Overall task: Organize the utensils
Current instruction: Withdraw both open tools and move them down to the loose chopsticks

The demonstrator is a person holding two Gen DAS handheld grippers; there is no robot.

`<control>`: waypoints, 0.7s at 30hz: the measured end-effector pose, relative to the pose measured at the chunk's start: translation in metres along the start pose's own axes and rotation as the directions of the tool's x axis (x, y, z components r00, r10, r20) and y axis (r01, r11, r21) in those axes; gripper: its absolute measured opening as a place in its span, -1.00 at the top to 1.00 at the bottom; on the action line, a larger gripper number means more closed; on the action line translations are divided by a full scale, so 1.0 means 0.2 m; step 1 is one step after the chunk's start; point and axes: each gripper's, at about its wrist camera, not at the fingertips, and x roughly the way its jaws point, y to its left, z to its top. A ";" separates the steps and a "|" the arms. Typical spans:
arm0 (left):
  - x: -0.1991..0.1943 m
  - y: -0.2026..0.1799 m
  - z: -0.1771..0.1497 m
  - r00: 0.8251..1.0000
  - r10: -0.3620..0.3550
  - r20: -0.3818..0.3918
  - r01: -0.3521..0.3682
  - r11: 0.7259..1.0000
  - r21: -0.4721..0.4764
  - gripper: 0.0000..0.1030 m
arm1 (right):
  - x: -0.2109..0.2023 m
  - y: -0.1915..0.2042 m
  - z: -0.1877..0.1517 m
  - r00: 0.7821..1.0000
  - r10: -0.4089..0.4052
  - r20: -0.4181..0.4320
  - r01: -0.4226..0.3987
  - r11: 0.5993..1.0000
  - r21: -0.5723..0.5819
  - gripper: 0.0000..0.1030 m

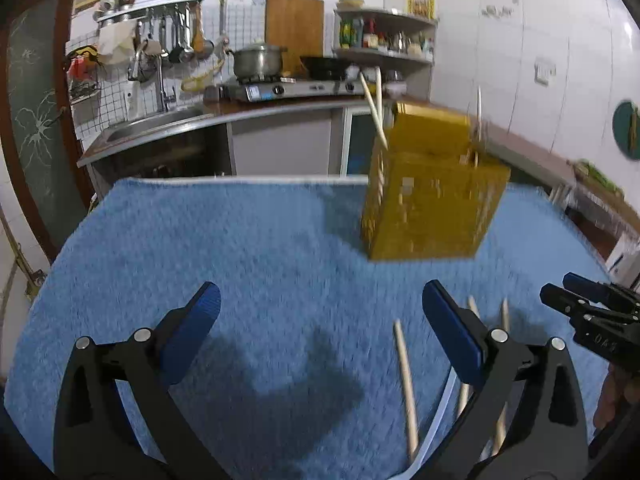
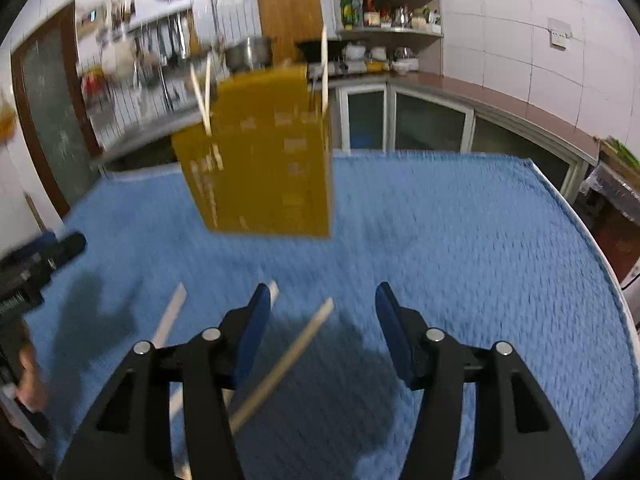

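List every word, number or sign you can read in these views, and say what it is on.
"04" then a blurred character: white print on the right tool body, left wrist view.
Yellow utensil holder: pale label patches, too blurred to read.
Yellow wall poster: too small to read.
Stove front label: unreadable.
Bottles on the corner shelf: labels too small.

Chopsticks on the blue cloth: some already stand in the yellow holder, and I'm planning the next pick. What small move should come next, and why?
Probably lower the right gripper onto the chopstick lying between its fingers; both grippers are open and empty, and the yellow holder stands just beyond.
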 end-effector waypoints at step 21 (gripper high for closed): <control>0.16 -0.07 -0.12 0.981 -0.004 -0.194 0.002 1.000 -0.007 -0.89 | 0.14 0.05 -0.09 0.991 -0.099 -0.091 0.103 0.993 0.051 -0.59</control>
